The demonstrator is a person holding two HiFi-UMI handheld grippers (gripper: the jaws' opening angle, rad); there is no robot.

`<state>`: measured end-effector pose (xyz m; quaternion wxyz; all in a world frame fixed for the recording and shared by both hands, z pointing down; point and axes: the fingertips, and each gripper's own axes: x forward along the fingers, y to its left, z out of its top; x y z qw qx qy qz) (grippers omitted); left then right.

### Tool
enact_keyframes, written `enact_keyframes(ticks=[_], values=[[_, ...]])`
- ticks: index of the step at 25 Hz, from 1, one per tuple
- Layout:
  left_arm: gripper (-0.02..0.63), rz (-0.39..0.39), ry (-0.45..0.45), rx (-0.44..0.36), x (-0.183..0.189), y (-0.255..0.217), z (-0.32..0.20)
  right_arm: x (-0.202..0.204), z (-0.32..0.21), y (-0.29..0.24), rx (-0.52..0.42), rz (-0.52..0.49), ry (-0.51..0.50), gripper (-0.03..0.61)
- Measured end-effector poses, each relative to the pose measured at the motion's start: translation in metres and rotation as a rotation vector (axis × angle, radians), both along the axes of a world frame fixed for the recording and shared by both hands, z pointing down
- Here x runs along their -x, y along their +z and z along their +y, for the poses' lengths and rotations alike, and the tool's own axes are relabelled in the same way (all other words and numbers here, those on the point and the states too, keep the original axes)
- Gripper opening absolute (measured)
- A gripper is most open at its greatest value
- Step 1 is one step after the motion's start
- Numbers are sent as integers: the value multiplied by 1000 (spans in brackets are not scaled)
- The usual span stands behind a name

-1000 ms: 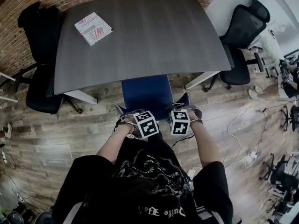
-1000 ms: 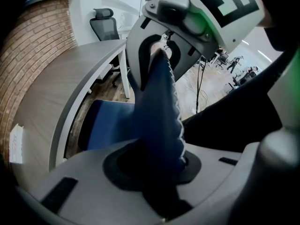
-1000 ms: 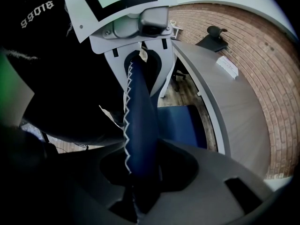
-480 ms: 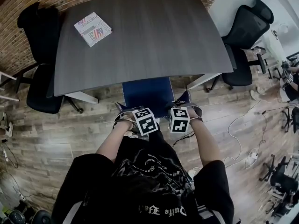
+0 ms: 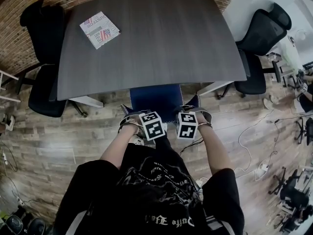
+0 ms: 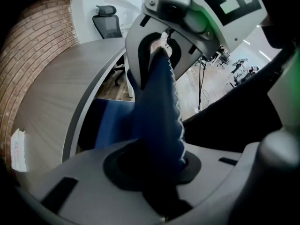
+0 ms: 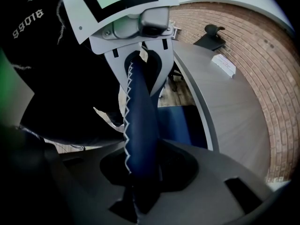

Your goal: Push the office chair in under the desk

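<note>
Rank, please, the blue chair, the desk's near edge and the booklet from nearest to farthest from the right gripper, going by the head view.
1. Blue chair, clamped in the right gripper's jaws.
2. Desk's near edge, just ahead of it.
3. Booklet, on the desk's far-left corner.

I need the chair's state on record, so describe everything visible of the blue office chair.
The blue office chair stands at the near edge of the desk, its seat partly under the top. The upholstery looks like smooth leather, with white zigzag stitching along the top edge of the backrest. The left gripper and the right gripper each have their jaws shut on that edge. The base is hidden.
</note>
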<state>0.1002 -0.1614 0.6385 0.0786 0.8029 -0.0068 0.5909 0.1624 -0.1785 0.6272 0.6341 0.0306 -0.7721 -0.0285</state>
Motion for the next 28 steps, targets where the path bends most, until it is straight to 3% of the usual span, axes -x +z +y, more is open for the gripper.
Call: enact_keyframes(ticks=[28], values=[[98, -22, -4, 9, -3, 5, -47, -3, -46, 3, 11, -17, -19, 91]])
